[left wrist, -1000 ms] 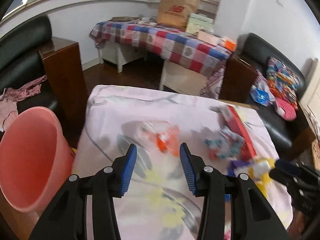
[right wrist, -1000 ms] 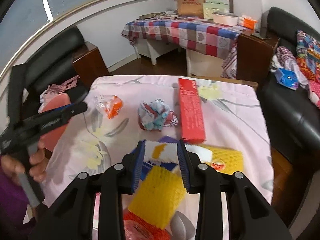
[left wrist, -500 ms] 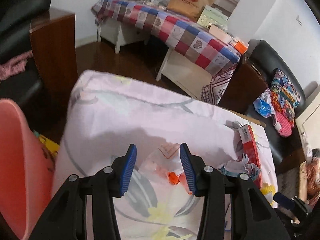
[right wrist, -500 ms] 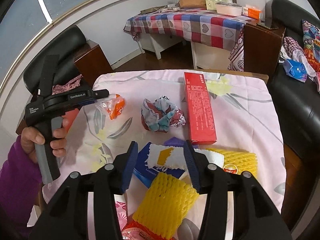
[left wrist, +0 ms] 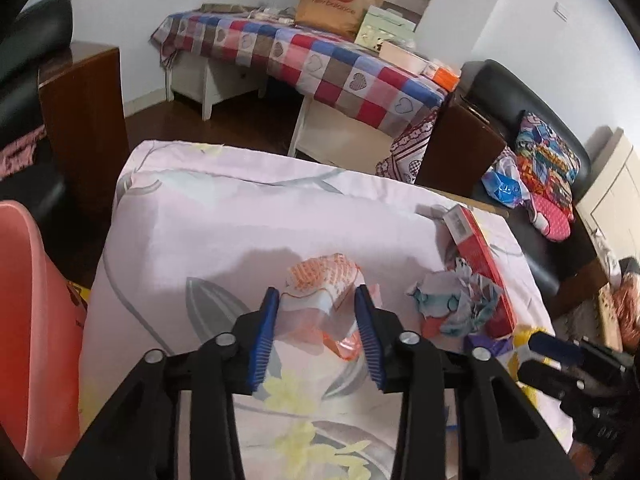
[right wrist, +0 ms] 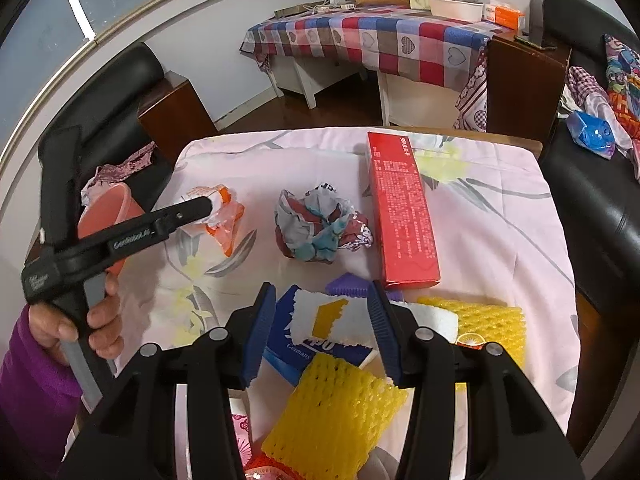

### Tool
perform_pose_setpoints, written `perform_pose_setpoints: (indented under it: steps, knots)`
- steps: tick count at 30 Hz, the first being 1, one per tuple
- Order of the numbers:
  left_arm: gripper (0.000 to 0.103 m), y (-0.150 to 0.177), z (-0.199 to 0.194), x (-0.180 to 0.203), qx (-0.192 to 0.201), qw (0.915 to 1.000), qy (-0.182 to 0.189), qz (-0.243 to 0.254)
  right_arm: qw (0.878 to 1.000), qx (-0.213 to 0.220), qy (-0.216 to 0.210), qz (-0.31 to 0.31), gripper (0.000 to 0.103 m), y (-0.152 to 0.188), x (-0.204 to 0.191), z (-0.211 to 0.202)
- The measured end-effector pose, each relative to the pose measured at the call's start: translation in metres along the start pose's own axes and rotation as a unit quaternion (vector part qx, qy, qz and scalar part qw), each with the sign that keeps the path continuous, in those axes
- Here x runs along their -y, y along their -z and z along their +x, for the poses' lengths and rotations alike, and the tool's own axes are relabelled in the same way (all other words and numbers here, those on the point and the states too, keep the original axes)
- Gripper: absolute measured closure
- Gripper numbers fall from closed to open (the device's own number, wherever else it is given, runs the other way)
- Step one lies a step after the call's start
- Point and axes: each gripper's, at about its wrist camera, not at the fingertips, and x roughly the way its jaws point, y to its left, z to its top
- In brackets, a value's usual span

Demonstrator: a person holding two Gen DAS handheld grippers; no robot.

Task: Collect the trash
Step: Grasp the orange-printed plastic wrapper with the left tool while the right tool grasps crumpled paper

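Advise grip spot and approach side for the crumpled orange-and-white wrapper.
Grip the orange-and-white wrapper across its raised, puffy white middle, coming from above on the near side. The left claw already straddles that bulge; its flat clear tail gives no purchase.

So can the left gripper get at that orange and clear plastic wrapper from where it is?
Probably yes: the left gripper already straddles the wrapper, and nothing lies between.

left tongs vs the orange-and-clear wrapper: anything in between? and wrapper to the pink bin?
Nothing visible blocks either. The left tongs have just been closing, and the orange-and-clear wrapper already sits between the pads. The pink bin stands off the table's left edge; only bare tablecloth lies between them.
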Motion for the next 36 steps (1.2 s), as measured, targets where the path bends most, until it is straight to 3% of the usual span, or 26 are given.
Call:
perform_pose_setpoints:
  steps: [8,20,36]
  knots:
    - [0.081,0.008,-0.017,0.000,0.016,0.9998,0.004,0.006,1.000,-0.001,0.001,0.007,0.055,-0.002,0.005,0.001]
    - [0.082,0.022,-0.047,0.002,0.039,0.9989,0.022,0.010,1.000,0.008,-0.009,0.016,0.055,-0.015,0.009,0.003]
    - [0.082,0.036,-0.046,-0.003,0.025,0.9995,0.020,0.006,0.999,-0.009,0.016,-0.035,0.055,-0.042,-0.001,0.037]
